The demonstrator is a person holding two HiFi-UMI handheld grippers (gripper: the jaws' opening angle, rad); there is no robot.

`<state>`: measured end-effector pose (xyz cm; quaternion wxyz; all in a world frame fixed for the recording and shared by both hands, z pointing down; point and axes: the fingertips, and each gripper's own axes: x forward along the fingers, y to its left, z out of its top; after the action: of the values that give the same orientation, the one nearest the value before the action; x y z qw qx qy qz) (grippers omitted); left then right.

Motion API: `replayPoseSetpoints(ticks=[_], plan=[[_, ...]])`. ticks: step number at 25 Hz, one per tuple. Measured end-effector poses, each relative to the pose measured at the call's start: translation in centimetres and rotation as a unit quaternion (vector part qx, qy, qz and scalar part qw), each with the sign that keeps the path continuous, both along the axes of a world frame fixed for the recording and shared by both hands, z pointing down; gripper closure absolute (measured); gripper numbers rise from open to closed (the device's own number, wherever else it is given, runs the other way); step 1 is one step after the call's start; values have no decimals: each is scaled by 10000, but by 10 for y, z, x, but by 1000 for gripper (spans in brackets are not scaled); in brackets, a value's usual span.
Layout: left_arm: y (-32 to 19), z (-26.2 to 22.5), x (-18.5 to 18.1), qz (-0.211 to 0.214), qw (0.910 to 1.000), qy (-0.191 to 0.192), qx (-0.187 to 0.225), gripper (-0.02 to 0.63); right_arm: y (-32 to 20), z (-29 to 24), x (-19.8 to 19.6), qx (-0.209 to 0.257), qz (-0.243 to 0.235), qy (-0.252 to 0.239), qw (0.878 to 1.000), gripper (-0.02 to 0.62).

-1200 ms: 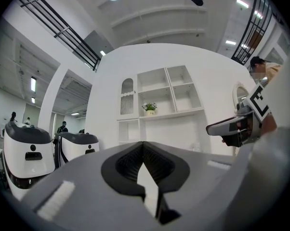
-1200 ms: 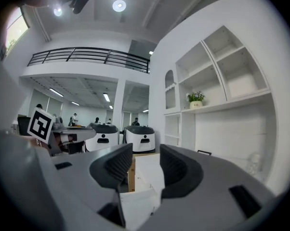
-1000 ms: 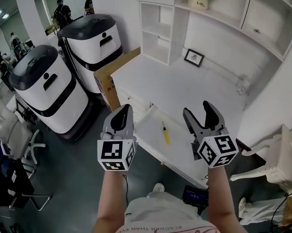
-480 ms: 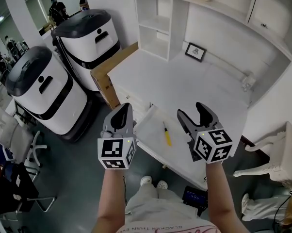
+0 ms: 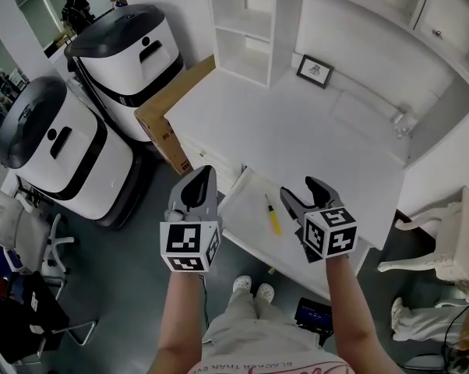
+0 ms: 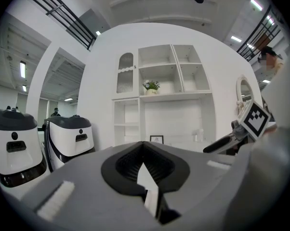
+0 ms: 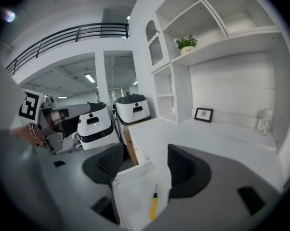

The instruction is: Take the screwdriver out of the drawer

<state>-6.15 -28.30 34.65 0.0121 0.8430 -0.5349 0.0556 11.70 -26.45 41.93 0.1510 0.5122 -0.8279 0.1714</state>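
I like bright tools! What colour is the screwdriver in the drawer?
The screwdriver is yellow with a dark shaft; the right gripper view shows it best.

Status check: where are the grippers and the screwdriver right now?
Left gripper shut, empty, left of the drawer. Right gripper open, over the drawer, lined up on the screwdriver. Screwdriver lying in the open drawer, untouched. Nothing in the way.

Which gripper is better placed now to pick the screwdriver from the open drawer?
Right. The right gripper is open, with the screwdriver ahead between its jaws; the left gripper is shut and farther from it.
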Motion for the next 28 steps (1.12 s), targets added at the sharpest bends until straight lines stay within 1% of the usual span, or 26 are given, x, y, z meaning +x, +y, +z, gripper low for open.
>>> replayPoseSetpoints(ticks=[4,10,14,18,23,28], plan=[[-18,19,-4,24,9998,45,-211,601,-7,49,-7,-537,-8,266,9982,305],[-38,44,-1,138,9991,-8,-410,601,-12,120,-10,-1340,-121,580,9892,331],[-44,67,1,209,9980,-8,-593,601,-11,166,-17,-1818,-235,759,9801,343],[-47,88,7,329,9968,-18,-735,601,-11,204,-22,-2195,-328,919,9707,347],[-50,109,11,431,9952,-49,-876,601,-5,253,-21,-2701,-313,1052,9565,353],[-53,130,16,518,9941,-89,-945,601,-1,291,-19,-3083,-280,1231,9429,357]])
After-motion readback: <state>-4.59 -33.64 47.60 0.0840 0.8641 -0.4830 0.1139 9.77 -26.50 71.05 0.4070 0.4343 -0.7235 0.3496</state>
